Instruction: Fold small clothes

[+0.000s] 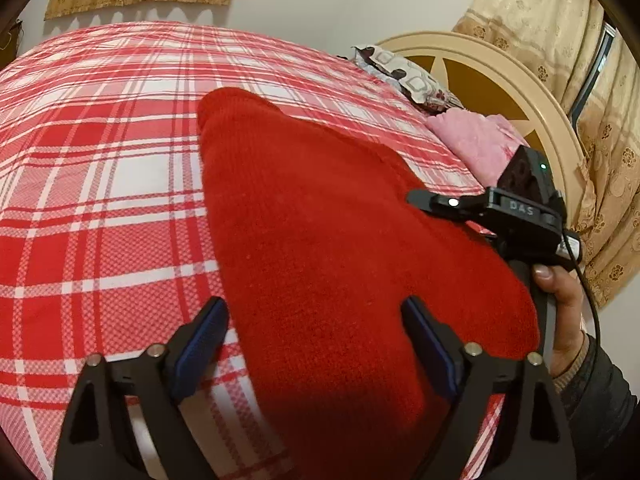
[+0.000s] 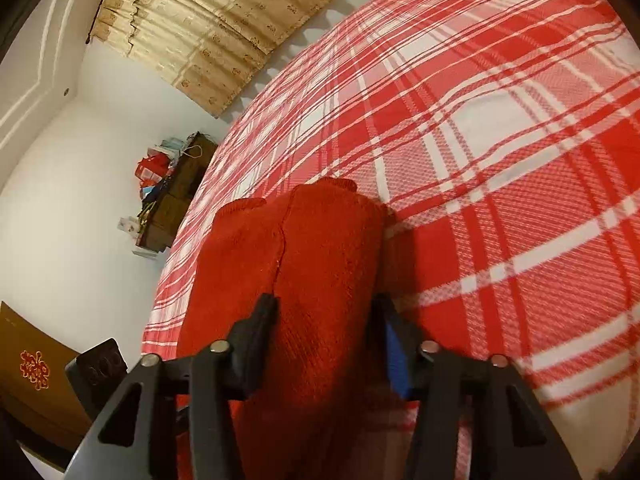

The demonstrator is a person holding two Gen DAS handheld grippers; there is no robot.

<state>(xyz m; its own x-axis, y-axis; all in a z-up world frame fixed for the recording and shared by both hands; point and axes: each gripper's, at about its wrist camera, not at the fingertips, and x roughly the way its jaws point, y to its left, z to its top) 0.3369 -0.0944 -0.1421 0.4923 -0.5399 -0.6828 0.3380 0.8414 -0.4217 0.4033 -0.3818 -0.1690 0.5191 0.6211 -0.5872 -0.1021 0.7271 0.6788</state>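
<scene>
So the red knit garment (image 1: 320,240) is lying on the bed (image 1: 100,160) with the red-and-white plaid sheet, stretching away straight ahead of the left hand-held gripper (image 1: 314,320). That one's spread wide, fingers either side of the near end, not pinching anything. The right hand-held gripper (image 2: 326,320) is partly closed with a bunch of the same knit between its fingers. Past the right one sits a pink folded cloth (image 1: 476,140) by the headboard (image 1: 500,80).

I see a red plaid bedsheet (image 1: 100,168), a patterned pillow (image 1: 404,76) beside folded pink cloth (image 1: 476,144), a round-arched headboard (image 1: 532,92), and beige curtains (image 2: 208,40).
</scene>
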